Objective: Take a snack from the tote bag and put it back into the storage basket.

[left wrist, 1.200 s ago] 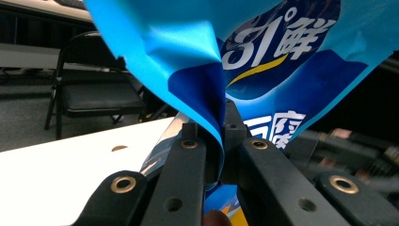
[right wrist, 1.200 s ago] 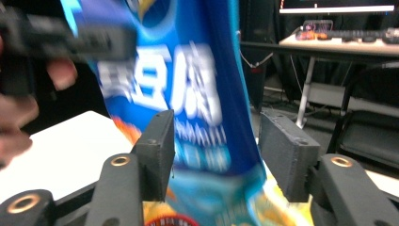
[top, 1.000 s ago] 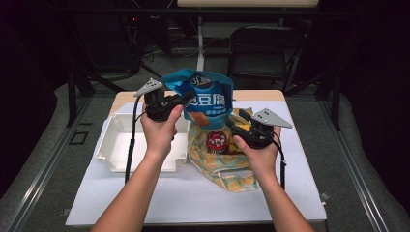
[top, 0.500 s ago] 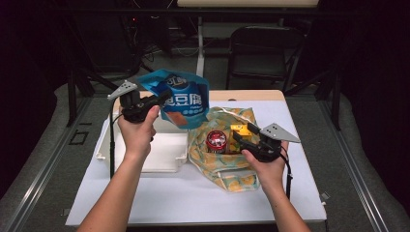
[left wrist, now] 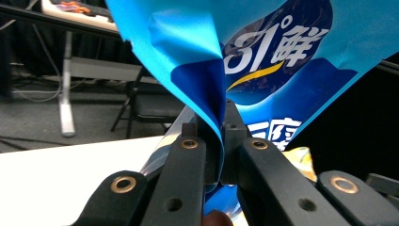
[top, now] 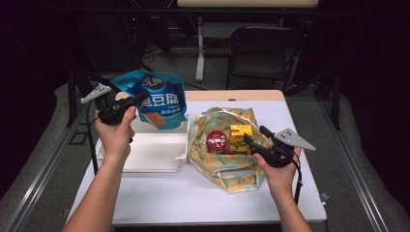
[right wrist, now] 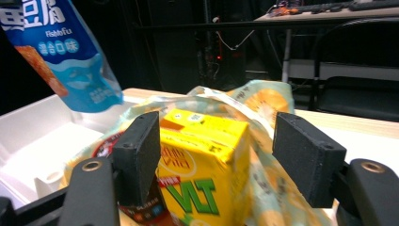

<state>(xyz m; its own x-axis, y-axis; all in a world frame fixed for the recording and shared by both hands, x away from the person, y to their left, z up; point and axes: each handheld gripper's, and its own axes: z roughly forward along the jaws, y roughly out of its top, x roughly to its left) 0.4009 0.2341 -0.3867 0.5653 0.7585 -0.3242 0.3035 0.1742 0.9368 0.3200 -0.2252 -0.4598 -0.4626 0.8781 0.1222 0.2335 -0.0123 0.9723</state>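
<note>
dark room, white tabletop (top: pixel 159 198) | step: unpacking cloth bag (top: pixel 227 164) into white bin (top: pixel 145 154) | left tool (top: pixel 126 104) clamped on blue snack pouch (top: pixel 157 99), above bin | right tool (top: pixel 253 139) jaws just opening, straddling yellow drink carton (right wrist: pixel 202 155), not gripping | next: lower pouch, close on carton
</note>
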